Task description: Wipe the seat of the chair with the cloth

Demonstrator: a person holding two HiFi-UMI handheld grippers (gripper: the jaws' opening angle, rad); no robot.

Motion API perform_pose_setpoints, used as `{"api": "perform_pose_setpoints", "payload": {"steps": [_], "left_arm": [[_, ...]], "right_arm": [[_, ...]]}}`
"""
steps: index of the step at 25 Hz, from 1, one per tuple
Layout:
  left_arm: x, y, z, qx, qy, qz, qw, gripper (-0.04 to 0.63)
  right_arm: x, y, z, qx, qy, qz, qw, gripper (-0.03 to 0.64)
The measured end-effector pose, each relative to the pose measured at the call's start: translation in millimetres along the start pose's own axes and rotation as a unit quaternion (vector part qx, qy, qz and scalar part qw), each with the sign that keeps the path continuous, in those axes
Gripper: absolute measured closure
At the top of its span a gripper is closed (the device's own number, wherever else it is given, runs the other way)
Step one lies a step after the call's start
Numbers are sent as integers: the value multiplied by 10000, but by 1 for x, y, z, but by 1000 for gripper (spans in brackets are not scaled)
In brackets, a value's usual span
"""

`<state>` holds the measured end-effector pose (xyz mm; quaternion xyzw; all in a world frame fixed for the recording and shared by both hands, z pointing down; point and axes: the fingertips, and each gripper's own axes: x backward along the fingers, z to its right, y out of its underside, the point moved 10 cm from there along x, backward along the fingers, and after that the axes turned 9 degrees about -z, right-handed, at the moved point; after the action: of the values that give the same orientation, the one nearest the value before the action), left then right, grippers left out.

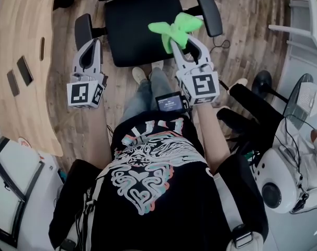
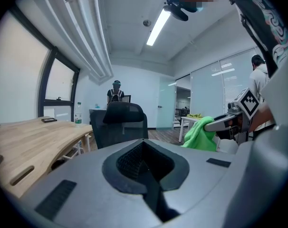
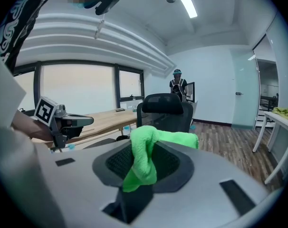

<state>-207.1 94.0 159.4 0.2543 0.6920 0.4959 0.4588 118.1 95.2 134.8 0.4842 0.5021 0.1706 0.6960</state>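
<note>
Nearest in the head view is the person's black printed shirt (image 1: 148,166), which hides most of the legs. Only the knees and light shoes (image 1: 139,75) show below the chair.

The left gripper (image 1: 91,45) is held beside the left armrest (image 1: 83,30). In its own view the jaws are pressed together and there is nothing between them. The right gripper (image 1: 185,47) is held level with it. Its jaws are pinching the green cloth (image 1: 175,29), as the right gripper view shows clearly.

The cloth is bunched. One short end hangs down between the jaws, then the fold rises and its longer part runs sideways to the right in the right gripper view (image 3: 148,151). From above, its long axis lies across the jaw tips, from left to right, with two lobes like a bow.

The cloth is over the front right part of the black seat (image 1: 140,27) and covers that corner. It seems to be held above the seat, but I cannot tell if it touches.

The chair back is cut off at the top edge. The right armrest (image 1: 208,12) shows beyond the cloth.

A curved wooden table (image 1: 20,61) stands at the left. Far behind the chair a person (image 3: 177,85) stands, too small to make out.
</note>
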Motion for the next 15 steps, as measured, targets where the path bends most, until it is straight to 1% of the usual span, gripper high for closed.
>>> {"api": "perform_pose_setpoints", "payload": {"steps": [3,5,7,12,14,15], "left_arm": [[-7,-5,4,15,-53,140,9999,597],[-12,-5,4,58,-88,111,9999,597],[-20,-2,5,127,-121,37,9998,597],[-38,7,7,357,-300,16,9989,597],[-43,12,9,406,-352,-71,9985,597],[-47,14,9,488,-335,-77,9982,597]], "right_arm": [[-9,2,7,258,-131,-179,9994,512],[-18,2,10,512,-203,-238,9982,512],[-24,2,16,654,-278,-336,9969,512],[-40,10,32,675,-500,-644,9944,512],[-46,16,37,677,-597,-598,9941,512],[-50,19,39,684,-629,-580,9940,512]]}}
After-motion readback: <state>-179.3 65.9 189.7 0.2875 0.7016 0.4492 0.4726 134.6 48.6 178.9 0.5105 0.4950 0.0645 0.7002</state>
